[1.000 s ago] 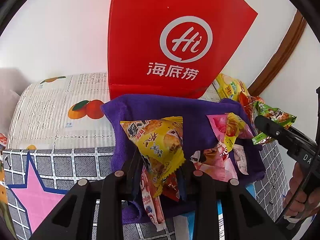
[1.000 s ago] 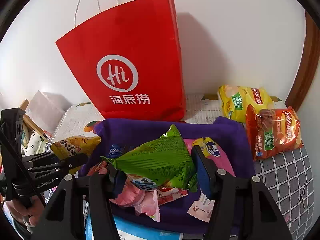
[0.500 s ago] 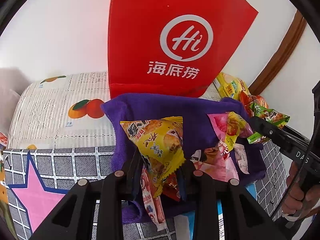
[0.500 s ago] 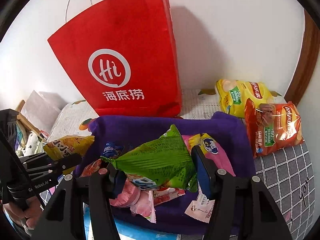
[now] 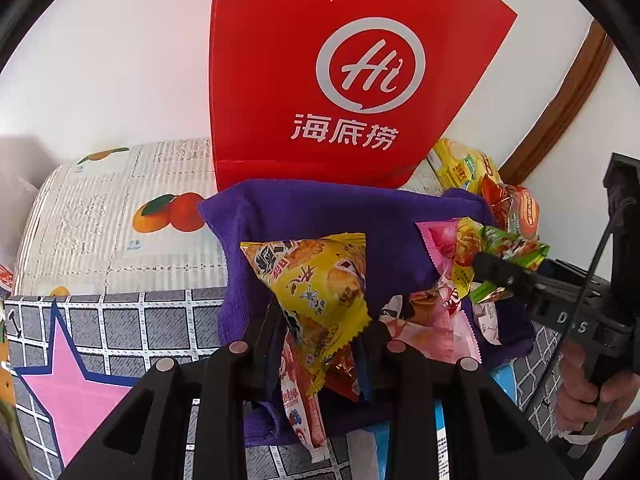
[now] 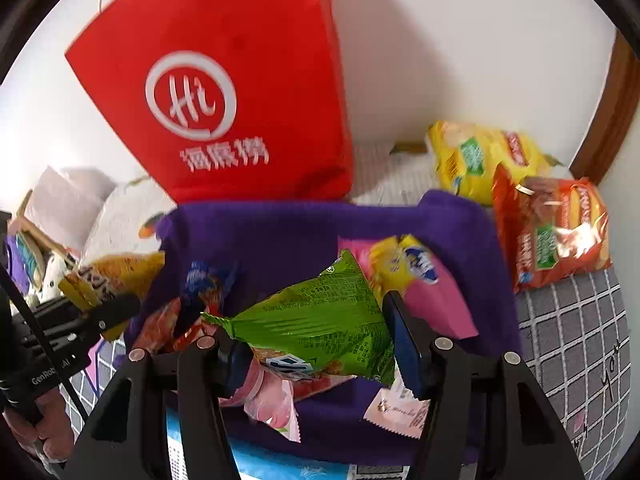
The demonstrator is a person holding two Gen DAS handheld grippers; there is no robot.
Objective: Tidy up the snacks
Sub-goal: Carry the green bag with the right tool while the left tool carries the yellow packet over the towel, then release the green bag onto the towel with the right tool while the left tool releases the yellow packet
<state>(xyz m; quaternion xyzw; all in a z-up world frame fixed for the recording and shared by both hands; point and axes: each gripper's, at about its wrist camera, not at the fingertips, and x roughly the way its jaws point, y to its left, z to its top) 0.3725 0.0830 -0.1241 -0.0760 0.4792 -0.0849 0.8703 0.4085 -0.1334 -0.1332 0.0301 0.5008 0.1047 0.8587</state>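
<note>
My left gripper (image 5: 320, 332) is shut on a yellow snack packet (image 5: 316, 276) and holds it above the purple cloth (image 5: 320, 212). My right gripper (image 6: 316, 344) is shut on a green snack packet (image 6: 316, 324) over the same cloth (image 6: 280, 236); it also shows in the left wrist view (image 5: 508, 272). Several small pink and red snack packets (image 6: 424, 280) lie on the cloth. A red paper bag (image 5: 340, 80) stands upright behind it against the wall, also in the right wrist view (image 6: 240, 92).
A yellow chip bag (image 6: 480, 160) and an orange-red chip bag (image 6: 556, 232) lie right of the cloth near a wooden frame (image 6: 612, 108). The table has a fruit-print cover (image 5: 120, 220) and a checked mat with a pink star (image 5: 76, 384).
The right gripper with the green packet has moved left and forward towards the red bag, which looks nearer and blurred. The left gripper has barely moved.
</note>
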